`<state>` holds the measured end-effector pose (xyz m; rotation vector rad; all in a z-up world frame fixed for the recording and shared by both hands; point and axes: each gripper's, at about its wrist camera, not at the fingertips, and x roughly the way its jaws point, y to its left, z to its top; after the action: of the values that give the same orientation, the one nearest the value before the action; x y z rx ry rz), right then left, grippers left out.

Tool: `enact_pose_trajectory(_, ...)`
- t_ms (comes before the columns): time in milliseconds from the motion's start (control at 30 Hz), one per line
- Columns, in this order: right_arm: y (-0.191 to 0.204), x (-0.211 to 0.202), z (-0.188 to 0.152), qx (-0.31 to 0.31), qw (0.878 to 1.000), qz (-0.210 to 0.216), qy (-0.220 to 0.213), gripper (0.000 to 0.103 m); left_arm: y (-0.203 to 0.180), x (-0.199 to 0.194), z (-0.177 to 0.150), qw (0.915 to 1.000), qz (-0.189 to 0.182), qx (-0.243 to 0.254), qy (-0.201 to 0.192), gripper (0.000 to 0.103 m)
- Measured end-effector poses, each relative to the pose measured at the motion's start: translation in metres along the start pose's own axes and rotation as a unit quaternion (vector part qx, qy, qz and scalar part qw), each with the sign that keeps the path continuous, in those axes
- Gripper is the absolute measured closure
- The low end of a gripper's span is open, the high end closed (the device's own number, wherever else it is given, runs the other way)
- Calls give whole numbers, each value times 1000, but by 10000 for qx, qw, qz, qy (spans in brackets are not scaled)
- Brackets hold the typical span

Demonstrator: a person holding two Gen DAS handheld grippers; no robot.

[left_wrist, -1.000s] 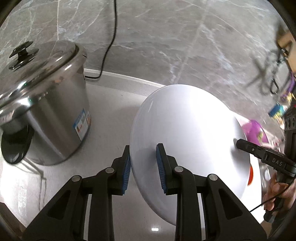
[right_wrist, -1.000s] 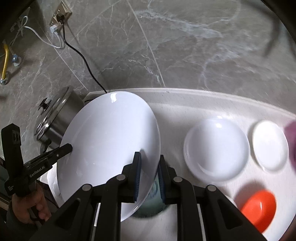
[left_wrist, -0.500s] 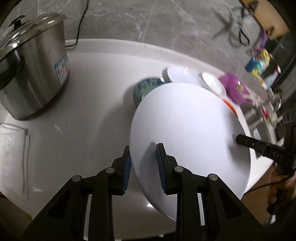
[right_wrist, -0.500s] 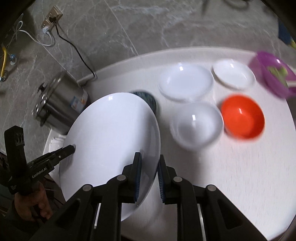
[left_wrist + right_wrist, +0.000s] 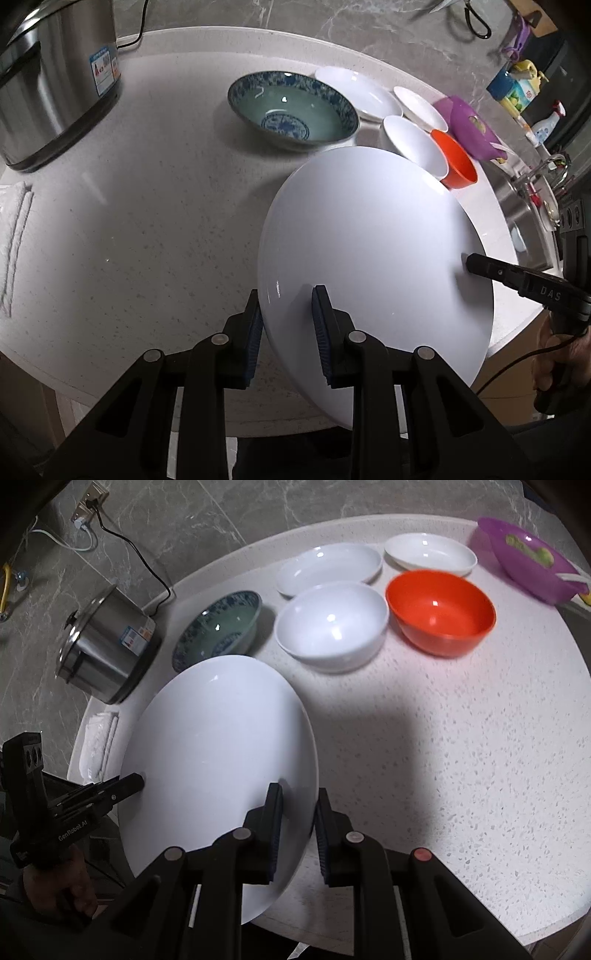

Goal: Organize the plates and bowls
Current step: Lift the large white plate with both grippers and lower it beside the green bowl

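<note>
Both hand-held grippers, left (image 5: pixel 286 332) and right (image 5: pixel 298 821), still pinch the white plate (image 5: pixel 373 258), now lower over the counter (image 5: pixel 155 206).

Plate carried lower, out over the counter

The large white plate (image 5: pixel 373 251) has come away from the steel pot (image 5: pixel 55 81) and down toward the counter (image 5: pixel 461 738); the bowls now show.

Front half of the counter (image 5: pixel 461 757) looks wide open; bowls (image 5: pixel 332 627) crowd the back, pot (image 5: pixel 107 646) blocks the left corner, I think.
</note>
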<state>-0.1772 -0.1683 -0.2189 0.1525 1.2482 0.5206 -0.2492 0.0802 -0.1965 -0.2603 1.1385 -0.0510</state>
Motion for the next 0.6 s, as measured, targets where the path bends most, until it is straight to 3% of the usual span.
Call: enact_pose_trajectory(600, -30, 38, -1, 10, 9998, -165, 114, 84, 1, 67, 23, 9994, 52, 311, 129, 79)
